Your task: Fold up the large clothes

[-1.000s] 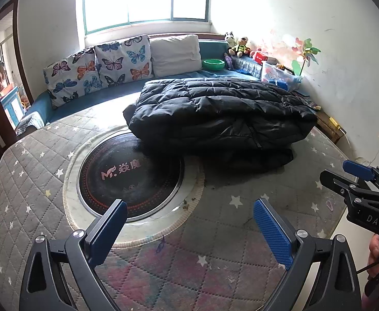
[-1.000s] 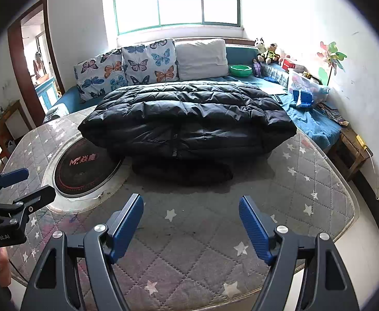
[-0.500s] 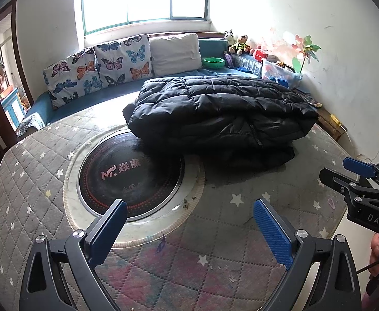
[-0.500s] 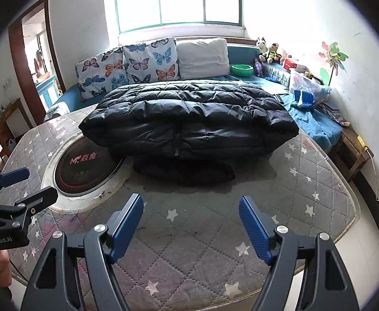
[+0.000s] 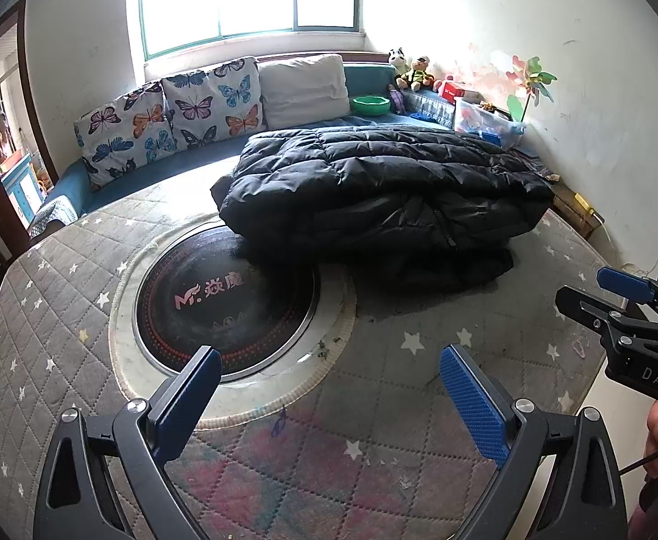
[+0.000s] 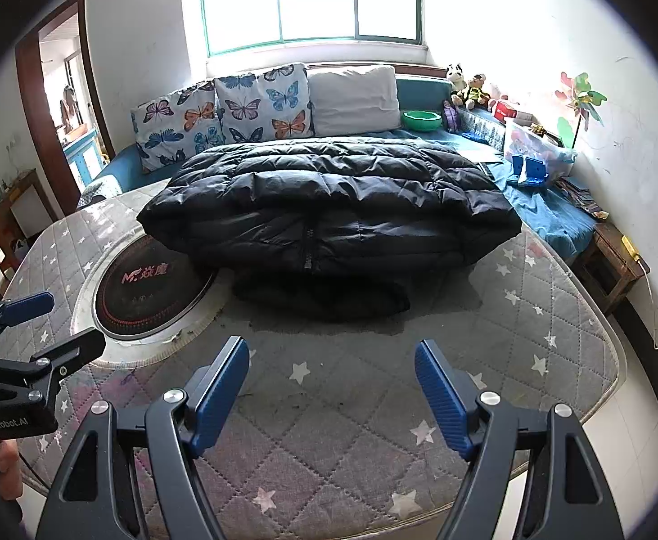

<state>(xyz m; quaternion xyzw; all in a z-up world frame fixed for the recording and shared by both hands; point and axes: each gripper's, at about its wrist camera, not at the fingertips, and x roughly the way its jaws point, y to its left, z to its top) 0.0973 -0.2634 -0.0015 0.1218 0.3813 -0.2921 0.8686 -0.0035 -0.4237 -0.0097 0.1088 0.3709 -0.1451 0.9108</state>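
With the jacket (image 6: 329, 207) lying folded at the far middle of the table (image 6: 531, 315), both grippers, left (image 5: 329, 400) and right (image 6: 331, 387), hang near, jaws apart, empty, apparently finished.

you have one black puffer jacket (image 6: 329, 207) folded on the far half of the quilted table cover (image 6: 351, 405). one round cooktop (image 6: 149, 288) sits in the cover's left part, with the jacket's left end over its far edge. two grippers are in view: your left gripper (image 5: 329, 387) and right gripper (image 6: 331, 378), each with two blue pads spread apart and nothing between them. along the bench (image 6: 549, 216) beyond the far edge you can count two butterfly cushions (image 6: 221, 117), one plain white cushion (image 6: 356, 99), one green bowl (image 6: 421, 120), two stuffed toys (image 6: 464, 85), one pinwheel (image 6: 581, 99) and one clear plastic bin (image 6: 538, 148).
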